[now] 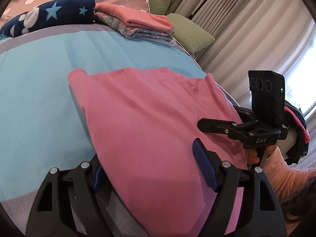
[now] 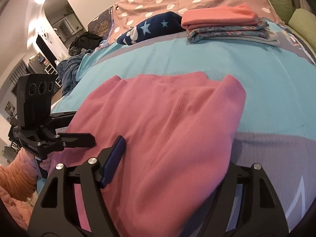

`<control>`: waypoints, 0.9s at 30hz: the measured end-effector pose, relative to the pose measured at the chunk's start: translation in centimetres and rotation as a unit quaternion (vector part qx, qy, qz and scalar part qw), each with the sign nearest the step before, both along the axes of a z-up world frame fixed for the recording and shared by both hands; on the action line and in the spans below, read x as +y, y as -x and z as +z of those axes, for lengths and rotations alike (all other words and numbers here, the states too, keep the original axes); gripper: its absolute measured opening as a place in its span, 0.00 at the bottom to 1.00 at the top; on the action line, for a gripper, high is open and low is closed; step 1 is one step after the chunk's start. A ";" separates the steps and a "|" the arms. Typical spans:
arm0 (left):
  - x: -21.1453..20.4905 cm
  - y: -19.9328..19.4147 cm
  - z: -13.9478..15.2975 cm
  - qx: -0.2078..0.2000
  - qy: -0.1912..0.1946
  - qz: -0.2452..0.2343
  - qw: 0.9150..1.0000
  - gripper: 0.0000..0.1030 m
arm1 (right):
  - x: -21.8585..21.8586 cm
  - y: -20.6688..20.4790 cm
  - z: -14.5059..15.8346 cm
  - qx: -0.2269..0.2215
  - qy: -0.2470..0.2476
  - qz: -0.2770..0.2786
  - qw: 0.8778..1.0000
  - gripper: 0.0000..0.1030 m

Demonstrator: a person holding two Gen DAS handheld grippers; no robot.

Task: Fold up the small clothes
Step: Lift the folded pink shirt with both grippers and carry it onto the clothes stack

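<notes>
A bed with a blue cover is used as the folding surface. A pink garment is spread just ahead of both grippers; its near edge lies between the parted jaws of the left gripper and the right gripper, ready for folding. Folded clothes are stacked beyond, out of the way.

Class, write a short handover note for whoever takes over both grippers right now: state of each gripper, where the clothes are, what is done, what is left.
Left gripper: jaws apart, pink garment draped between them; no firm pinch shows.
Right gripper: the same at the garment's other near corner; its right finger is hidden under the cloth.
The garment lies spread on the blue cover, with its near edge at the grippers.
Done: a folded stack at the far side, beside a star blanket.
Left: fold the pink garment and add it to the stack.
</notes>
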State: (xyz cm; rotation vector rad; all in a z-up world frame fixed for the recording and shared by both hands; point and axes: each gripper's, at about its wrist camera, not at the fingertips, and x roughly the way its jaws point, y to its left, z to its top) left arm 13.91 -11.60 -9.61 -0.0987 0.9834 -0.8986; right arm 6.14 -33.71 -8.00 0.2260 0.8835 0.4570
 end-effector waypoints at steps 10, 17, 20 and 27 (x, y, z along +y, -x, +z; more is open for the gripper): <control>-0.2 -0.8 0.8 -0.011 -0.007 0.029 0.999 0.28 | 1.0 1.6 1.8 -0.053 0.045 -0.036 0.997 0.19; -0.6 3.8 6.2 -0.127 -0.024 0.038 0.991 0.24 | 2.4 6.5 7.2 -0.154 0.088 -0.060 0.982 0.18; -1.0 5.7 8.5 -0.165 -0.023 0.036 0.985 0.23 | 2.6 9.0 9.5 -0.193 0.100 -0.074 0.973 0.17; -1.6 8.9 12.9 -0.216 0.000 0.027 0.976 0.22 | 1.8 13.0 13.3 -0.265 0.113 -0.099 0.953 0.17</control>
